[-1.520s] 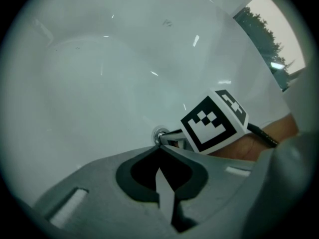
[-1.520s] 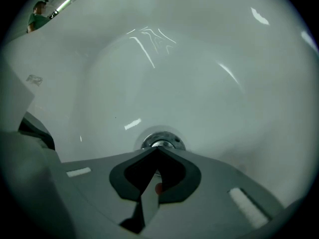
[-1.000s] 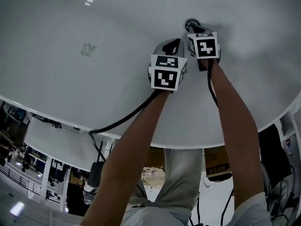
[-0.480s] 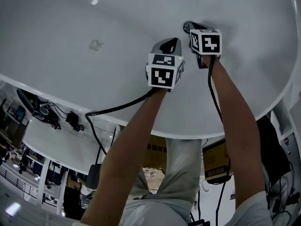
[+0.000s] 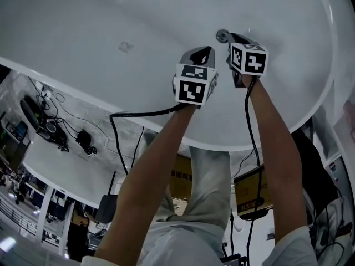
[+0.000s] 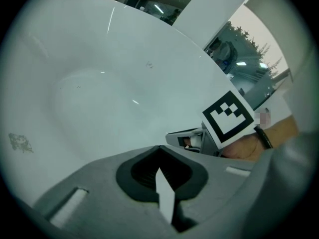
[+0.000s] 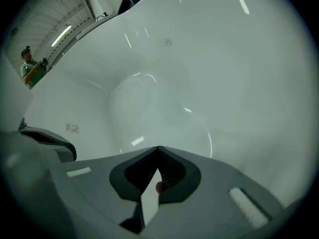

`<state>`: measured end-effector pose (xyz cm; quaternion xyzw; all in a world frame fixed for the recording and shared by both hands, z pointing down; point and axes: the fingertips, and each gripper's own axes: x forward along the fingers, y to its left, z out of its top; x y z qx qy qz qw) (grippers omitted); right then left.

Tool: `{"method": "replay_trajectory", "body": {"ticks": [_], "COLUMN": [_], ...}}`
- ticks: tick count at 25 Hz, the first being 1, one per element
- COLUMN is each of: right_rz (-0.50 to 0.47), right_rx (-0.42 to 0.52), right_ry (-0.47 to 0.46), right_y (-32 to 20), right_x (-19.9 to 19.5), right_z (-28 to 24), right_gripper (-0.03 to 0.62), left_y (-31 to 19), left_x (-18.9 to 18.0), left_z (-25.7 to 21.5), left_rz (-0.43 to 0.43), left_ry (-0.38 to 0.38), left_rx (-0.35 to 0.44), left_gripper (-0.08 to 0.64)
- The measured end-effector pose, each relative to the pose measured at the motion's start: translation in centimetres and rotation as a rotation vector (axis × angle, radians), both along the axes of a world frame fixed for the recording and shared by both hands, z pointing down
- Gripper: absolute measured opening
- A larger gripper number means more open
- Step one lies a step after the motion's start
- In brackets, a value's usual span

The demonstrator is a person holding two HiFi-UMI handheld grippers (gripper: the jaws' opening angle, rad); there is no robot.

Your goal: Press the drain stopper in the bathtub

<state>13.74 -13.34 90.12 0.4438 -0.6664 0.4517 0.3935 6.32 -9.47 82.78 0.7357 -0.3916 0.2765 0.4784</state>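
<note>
Jaws closed and empty, the right gripper (image 5: 234, 37) hangs just beside the stopper (image 5: 222, 35), upper centre of the head view; the left gripper (image 5: 204, 51) waits nearby, also closed. An off-centre push could skid onto the tub (image 5: 111, 15).

white bathtub (image 5: 83, 15), silvery drain stopper (image 5: 222, 35)

Both bare forearms (image 5: 166, 154) stretch forward, side by side. The left gripper (image 5: 204, 51) has its jaws pressed tip to tip, nothing between them. The right gripper (image 5: 235, 37) reaches slightly further ahead just beside it, jaws likewise closed and empty.
</note>
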Motion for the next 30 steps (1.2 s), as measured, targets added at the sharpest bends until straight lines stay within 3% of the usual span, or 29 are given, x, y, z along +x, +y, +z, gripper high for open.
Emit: {"method": "replay_trajectory", "body": {"ticks": [21,30], "right_rz": [0.047,0.021], "right_rx": [0.144,0.221], "right_ry": [-0.072,-0.102], "right_y": [1.2,2.0], "right_x": [-1.2,-0.6], "right_z": [-16.3,-24.0], "right_gripper": [0.006,0.006], "left_y": [1.2,1.8], "left_x": [-2.3,-1.4], "left_z": [-12.4,-19.9], "left_rz": [0.067,0.081], "left_ry": [0.007,0.041], "left_rx": [0.089,0.172], "left_gripper": [0.005,0.003]}}
